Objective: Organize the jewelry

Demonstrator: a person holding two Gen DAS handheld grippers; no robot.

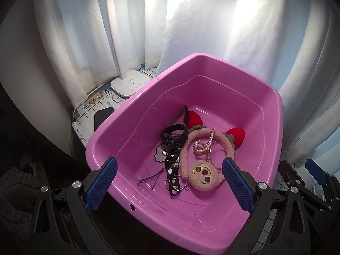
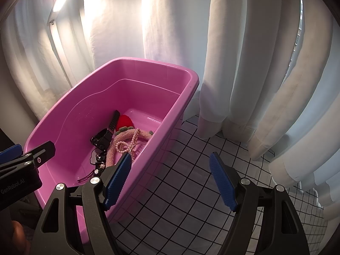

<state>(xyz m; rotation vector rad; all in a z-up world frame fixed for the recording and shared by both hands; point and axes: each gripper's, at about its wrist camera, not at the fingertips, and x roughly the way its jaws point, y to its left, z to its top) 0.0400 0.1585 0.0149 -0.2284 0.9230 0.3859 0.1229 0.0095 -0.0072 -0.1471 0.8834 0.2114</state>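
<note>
A pink plastic tub [image 1: 274, 97] holds a pile of accessories: a fuzzy pink headband with red ears [image 1: 214, 136], a pearl strand [image 1: 204, 146], a plush monkey-face charm [image 1: 205, 175], a black watch [image 1: 174, 137], a black flowered strap [image 1: 172, 176] and thin hairpins [image 1: 152, 178]. My left gripper [image 1: 170, 182] is open and empty, hovering over the tub's near side above the pile. My right gripper [image 2: 170, 180] is open and empty, outside the tub's right wall over the checked cloth. The tub [image 2: 191, 80] and the pearl strand [image 2: 125, 144] also show in the right wrist view.
A white lamp base [image 1: 129, 84] and a black phone [image 1: 103, 115] lie left of the tub on printed paper. White curtains [image 2: 255, 63] hang close behind and to the right. A black-and-white checked cloth [image 2: 191, 191] covers the table.
</note>
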